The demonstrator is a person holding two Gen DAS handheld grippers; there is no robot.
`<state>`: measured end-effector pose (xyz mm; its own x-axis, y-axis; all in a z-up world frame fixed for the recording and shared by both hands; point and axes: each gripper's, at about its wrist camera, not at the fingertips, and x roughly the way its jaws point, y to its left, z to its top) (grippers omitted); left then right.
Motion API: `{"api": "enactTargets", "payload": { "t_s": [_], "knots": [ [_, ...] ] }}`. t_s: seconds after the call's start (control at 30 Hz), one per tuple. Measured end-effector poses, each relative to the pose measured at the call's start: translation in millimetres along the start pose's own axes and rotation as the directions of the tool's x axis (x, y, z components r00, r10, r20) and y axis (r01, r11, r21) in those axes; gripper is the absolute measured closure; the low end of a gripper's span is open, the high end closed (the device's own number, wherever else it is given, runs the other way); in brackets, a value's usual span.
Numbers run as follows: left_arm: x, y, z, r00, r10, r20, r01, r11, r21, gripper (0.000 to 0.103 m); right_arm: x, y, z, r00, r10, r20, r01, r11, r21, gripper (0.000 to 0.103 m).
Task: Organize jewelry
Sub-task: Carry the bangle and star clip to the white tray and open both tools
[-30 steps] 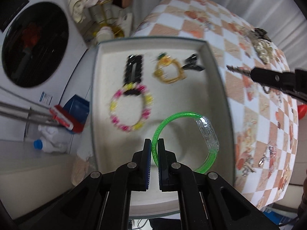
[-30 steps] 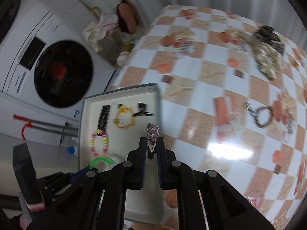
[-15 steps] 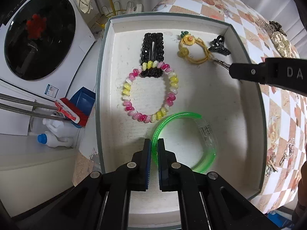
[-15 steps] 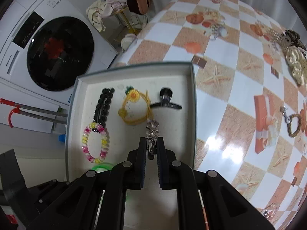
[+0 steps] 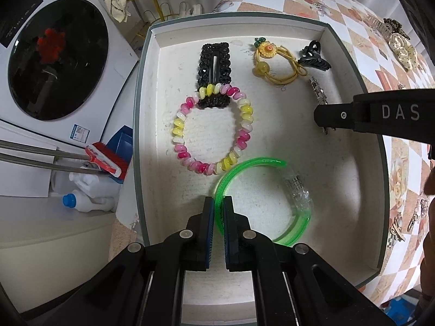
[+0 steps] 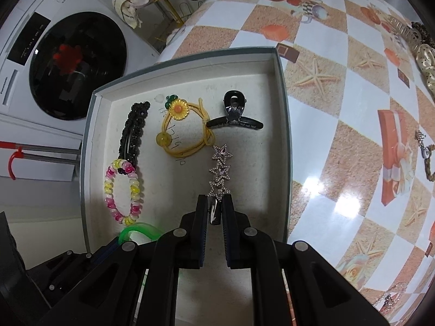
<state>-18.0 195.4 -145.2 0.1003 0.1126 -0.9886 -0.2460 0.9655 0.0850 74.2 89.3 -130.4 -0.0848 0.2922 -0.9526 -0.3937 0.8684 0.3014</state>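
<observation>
A shallow white tray [image 5: 372, 163] [image 6: 284, 125] lies on the checked table. My left gripper [image 5: 218, 203] is shut on a green plastic bangle [image 5: 244, 165] low over the tray's near part. My right gripper [image 6: 214, 203] is shut on a silver star hair clip [image 6: 219, 168] [image 5: 316, 89], held just above the tray's right side, below a black claw clip [image 6: 235, 116] [image 5: 312, 57]. In the tray also lie a pink-and-yellow spiral band [image 5: 214, 130] [image 6: 122, 190], a black beaded clip [image 5: 214, 65] [image 6: 134, 130] and a yellow flower hair tie [image 5: 274, 65] [image 6: 185, 130].
More jewelry lies loose on the table: gold and dark pieces at the far right [image 5: 399, 43] [image 6: 424, 54], a chain bracelet [image 6: 428, 160] and small clips [image 5: 402, 225]. A washing machine [image 5: 54, 57] and a bottle [image 5: 87, 198] stand left of the table.
Both grippers moved in over the tray and lower. The right one carried the star clip from the table edge to beside the claw clip. The green bangle came down near the tray floor.
</observation>
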Motion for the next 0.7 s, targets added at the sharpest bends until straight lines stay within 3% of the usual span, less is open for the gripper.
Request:
{"api": "enactTargets", "payload": {
  "t_s": [0.1, 0.13, 0.17, 0.23, 0.43, 0.63, 0.67, 0.7],
  "knots": [
    [-2, -1, 1, 1.000, 0.005, -0.008, -0.005, 1.000, -0.002, 0.092, 1, -3, 2, 1.000, 0.015, -0.018, -0.015, 1.000, 0.010, 0.088],
    [-4, -1, 1, 1.000, 0.007, -0.007, -0.007, 1.000, -0.002, 0.092, 0, -3, 4, 1.000, 0.019, -0.021, -0.019, 1.000, 0.013, 0.078],
    [-5, -2, 1, 1.000, 0.009, -0.007, -0.009, 1.000, -0.002, 0.092, 0, -2, 6, 0.999, 0.023, -0.022, -0.023, 1.000, 0.017, 0.059],
    [-8, -2, 2, 1.000, 0.009, -0.007, -0.009, 1.000, 0.000, 0.092, -6, -4, 8, 0.999, 0.038, -0.002, -0.038, 0.999, 0.023, 0.043],
    [-16, -5, 4, 1.000, 0.014, -0.008, -0.014, 1.000, 0.011, 0.092, -36, -3, 11, 0.995, 0.087, 0.045, -0.089, 0.996, 0.026, 0.042],
    [-25, -11, 8, 1.000, 0.015, -0.001, -0.014, 0.999, 0.035, 0.091, -70, -20, 7, 0.990, 0.108, 0.094, -0.114, 0.991, 0.065, 0.032],
    [-27, -12, 8, 1.000, 0.013, -0.002, -0.013, 0.999, 0.036, 0.085, -75, -25, 5, 0.989, 0.110, 0.101, -0.117, 0.990, 0.074, 0.030],
    [-29, -14, 9, 1.000, 0.013, -0.004, -0.013, 0.999, 0.037, 0.036, -79, -27, 2, 0.988, 0.109, 0.106, -0.118, 0.990, 0.080, 0.028]
  ]
}}
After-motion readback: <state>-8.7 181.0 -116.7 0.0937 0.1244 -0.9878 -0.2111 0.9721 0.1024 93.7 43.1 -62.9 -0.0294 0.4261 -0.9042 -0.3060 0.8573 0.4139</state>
